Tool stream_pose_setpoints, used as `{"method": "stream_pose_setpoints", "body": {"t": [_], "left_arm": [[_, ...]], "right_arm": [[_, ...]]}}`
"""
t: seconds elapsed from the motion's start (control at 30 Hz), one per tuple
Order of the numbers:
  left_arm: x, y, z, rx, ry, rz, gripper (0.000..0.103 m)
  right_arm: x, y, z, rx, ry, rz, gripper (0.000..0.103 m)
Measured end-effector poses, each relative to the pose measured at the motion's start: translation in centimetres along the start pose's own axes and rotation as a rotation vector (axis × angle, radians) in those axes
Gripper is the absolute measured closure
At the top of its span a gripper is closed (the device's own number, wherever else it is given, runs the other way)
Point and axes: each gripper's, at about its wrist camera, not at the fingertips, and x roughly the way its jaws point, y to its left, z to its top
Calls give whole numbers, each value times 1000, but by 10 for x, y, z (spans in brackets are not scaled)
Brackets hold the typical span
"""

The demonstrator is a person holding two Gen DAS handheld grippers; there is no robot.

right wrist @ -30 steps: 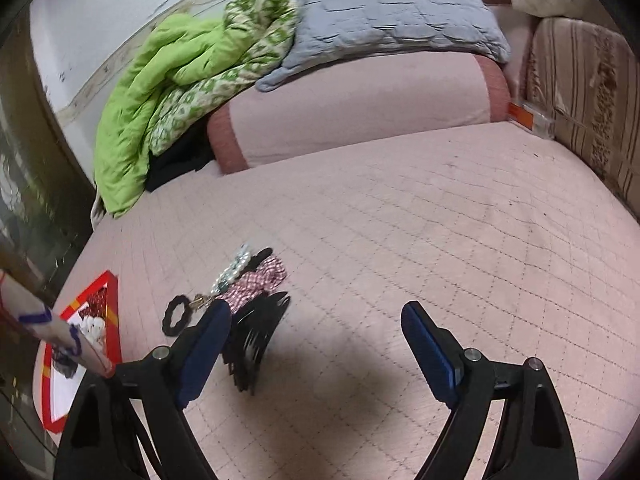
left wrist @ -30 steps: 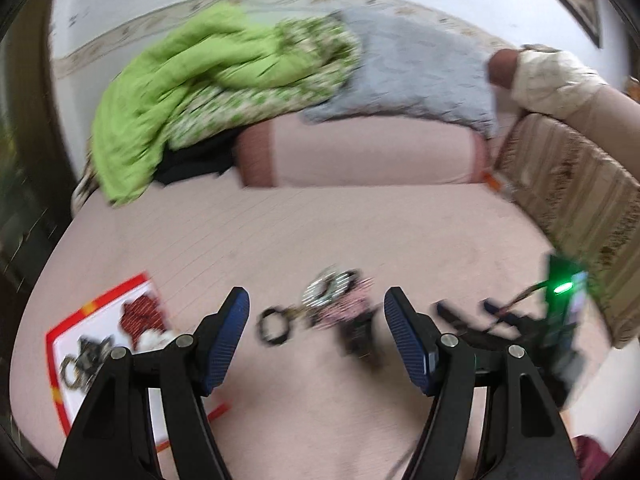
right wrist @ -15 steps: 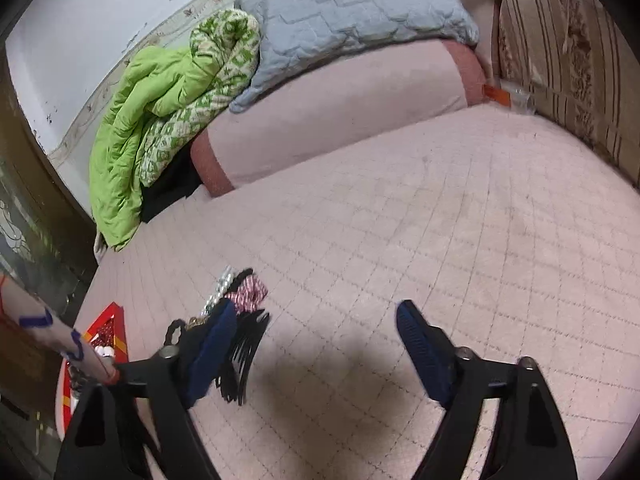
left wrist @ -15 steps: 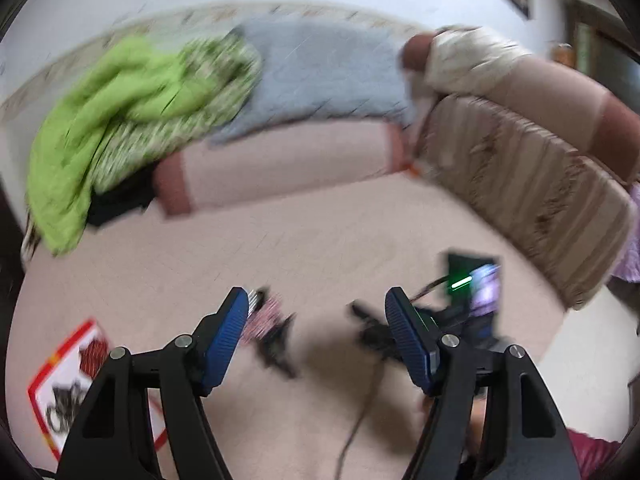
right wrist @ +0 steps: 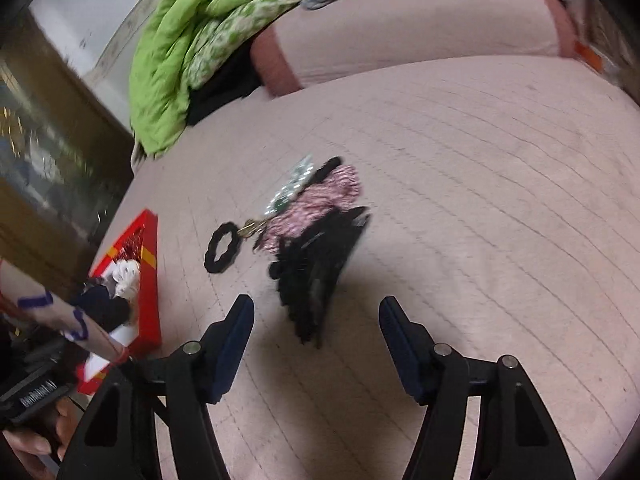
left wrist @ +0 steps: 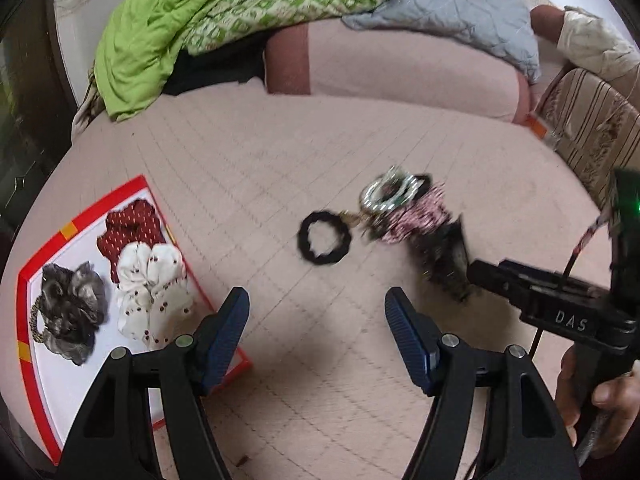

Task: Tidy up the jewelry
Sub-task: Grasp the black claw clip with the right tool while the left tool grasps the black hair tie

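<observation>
Left jaws: spread on the left gripper, nothing between the pads; hovering over bare bed between tray and pile.
Right jaws: spread on the right gripper, just been closing somewhat, nothing pinched; tip of the black claw clip lying just ahead of the gap, untouched.
Location of task items: loose pile near mid-bed, well apart from the red tray.
Black claw clip: nearest the right jaws; judged rigid plastic, light, toothed and likely to slip; best taken across the body, not the teeth.
Black hair tie: lying flat, just left of the pile; judged soft and light, low profile; take across one side of the ring.
Pink patterned scrunchie: touching the clip; judged soft, compressible, easy to pinch anywhere.
Beaded bracelet: resting on the scrunchie's far side; judged slippery, beads hard; small gold piece beside the hair tie, too blurred to identify.
Tray contents: red dotted scrunchie, white scrunchie, grey scrunchie; room remaining at the near end.
Obstructions: pile items overlapping, so lifting one may drag a neighbour; right gripper and hand close beside the clip in the left view.
Surroundings: green blanket, grey pillow, pink bolster at the far edge, clear of the work.
</observation>
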Motion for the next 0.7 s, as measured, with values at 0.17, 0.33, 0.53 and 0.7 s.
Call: {"method": "stream_pose_setpoints", "body": {"t": [0.17, 0.33, 0.53, 0.7], "left_arm": [[20, 3, 4, 13, 11, -19, 33], [43, -5, 20, 29, 55, -79, 40], [83, -20, 36, 28, 133, -128, 67], [107, -30, 40, 61, 167, -98, 77]], "right_arm": [[37, 16, 5, -48, 48, -84, 33], [53, 6, 10, -39, 82, -114, 72], [26, -14, 10, 34, 43, -111, 74], [14, -19, 10, 64, 36, -62, 74]]}}
